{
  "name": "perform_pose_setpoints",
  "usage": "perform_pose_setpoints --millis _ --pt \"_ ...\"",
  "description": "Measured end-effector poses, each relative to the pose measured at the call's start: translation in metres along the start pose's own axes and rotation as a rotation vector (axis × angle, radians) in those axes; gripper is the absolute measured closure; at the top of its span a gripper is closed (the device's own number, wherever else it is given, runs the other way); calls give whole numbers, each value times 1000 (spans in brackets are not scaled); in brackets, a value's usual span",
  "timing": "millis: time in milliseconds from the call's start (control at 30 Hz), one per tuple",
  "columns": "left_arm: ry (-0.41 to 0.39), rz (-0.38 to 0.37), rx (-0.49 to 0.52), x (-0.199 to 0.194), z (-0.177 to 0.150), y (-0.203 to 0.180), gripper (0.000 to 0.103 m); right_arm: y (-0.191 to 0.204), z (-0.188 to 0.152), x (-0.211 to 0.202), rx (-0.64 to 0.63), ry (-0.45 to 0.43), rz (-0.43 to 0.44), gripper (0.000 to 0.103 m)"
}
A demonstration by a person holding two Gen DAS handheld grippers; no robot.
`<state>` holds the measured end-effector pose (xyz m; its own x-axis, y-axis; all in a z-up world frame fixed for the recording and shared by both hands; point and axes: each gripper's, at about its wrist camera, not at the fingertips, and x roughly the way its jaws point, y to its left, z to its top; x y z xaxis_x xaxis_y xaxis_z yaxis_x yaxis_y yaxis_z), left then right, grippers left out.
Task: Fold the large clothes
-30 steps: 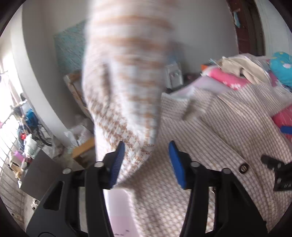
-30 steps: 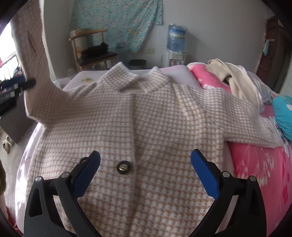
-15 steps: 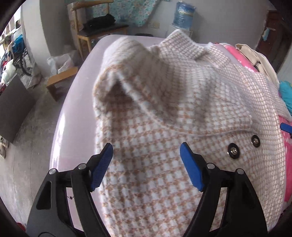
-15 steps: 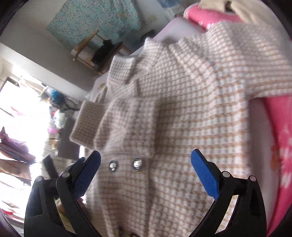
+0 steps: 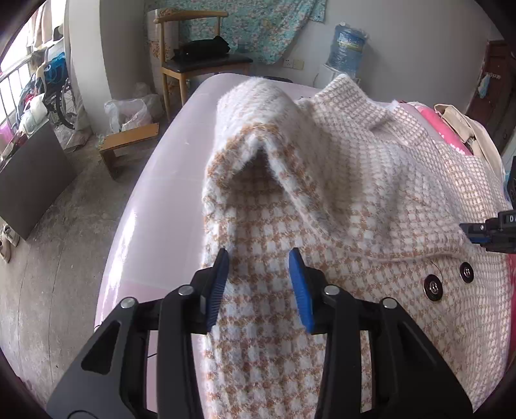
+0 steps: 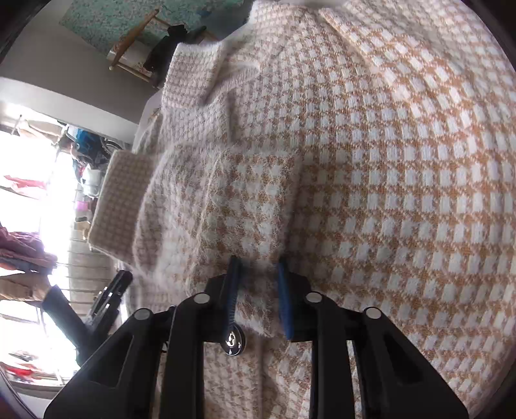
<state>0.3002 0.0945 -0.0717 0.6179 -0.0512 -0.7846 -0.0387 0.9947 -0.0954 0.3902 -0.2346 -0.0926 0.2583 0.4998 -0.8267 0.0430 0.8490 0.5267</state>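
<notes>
On the pink bed (image 5: 154, 225) lay the checked coat (image 5: 371, 199), both grippers' jaws just closing: the left gripper (image 5: 259, 283) half-shut around its edge, the right gripper (image 6: 258, 296) clamped on a fold beside a button (image 6: 233, 342).

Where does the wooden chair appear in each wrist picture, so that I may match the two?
Left wrist: the wooden chair stands at the top, left of centre.
Right wrist: it is at the top left, tilted, beyond the checked coat.
Shared landmark: the teal flowered cloth on the wall behind it.
</notes>
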Motion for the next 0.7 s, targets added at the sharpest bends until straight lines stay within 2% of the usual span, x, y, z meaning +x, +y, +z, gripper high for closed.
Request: perform_pose_setpoints --millis 67,133,267,367,433,467,533,567,700 --pt "-3 6 -17 1 2 4 80 13 1 -7 -41 -40 -41 95" --pt "-6 7 -33 2 3 8 85 35 7 -24 -102 -110 -84 96" --pt "-4 20 -38 4 5 9 92 84 28 -78 -229 -291 -92 96" --pt "-1 25 -52 4 4 12 97 78 50 -111 -264 -387 -146 96" --pt "5 26 -62 5 4 13 99 59 60 -113 -252 -396 -216 96" --pt "4 27 -63 5 4 13 100 42 65 -108 -225 -366 -230 96" --pt "5 32 -60 6 4 13 100 25 78 -91 -176 -303 -228 97" --pt "7 36 -60 6 4 13 101 25 81 -90 -178 -303 -224 97" --pt "11 47 -64 7 4 13 103 38 82 -111 -244 -368 -145 98"
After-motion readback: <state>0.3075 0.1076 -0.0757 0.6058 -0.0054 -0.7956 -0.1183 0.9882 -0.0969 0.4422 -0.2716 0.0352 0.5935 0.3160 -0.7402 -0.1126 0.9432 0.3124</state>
